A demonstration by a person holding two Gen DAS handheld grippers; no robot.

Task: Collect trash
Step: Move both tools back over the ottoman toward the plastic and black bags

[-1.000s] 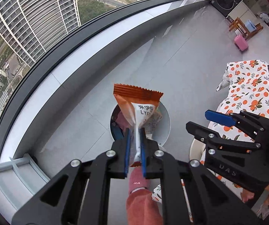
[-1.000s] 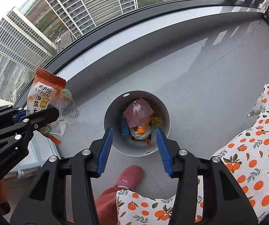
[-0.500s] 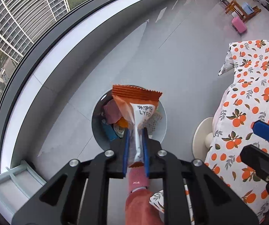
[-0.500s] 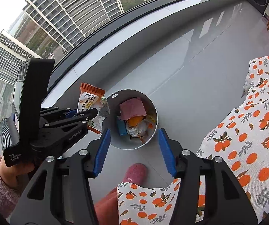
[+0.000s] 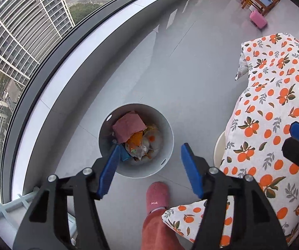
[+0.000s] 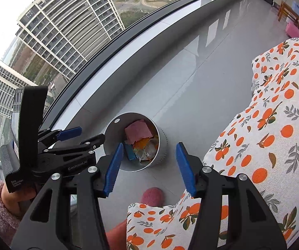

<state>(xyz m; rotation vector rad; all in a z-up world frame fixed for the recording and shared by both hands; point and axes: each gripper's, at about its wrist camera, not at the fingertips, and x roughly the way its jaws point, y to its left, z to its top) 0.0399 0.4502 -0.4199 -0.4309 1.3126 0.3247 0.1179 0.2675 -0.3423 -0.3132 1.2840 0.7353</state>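
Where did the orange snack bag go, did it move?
Yes. The left gripper is opening with nothing between its jaws, hanging over the round bin. Half a second ago it pinched the bag above that bin; the bag cannot be picked out now.

grey bin [image 5: 166, 133], orange-print cloth [image 5: 274, 108], pink slipper [image 5: 157, 195]

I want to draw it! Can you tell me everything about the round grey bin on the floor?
The round grey metal bin stands upright and open on the pale tiled floor, near the window. Its walls are smooth, with small holes by the rim. Inside lie a pink packet, orange and clear wrappers and something blue. Nothing touches it from outside.
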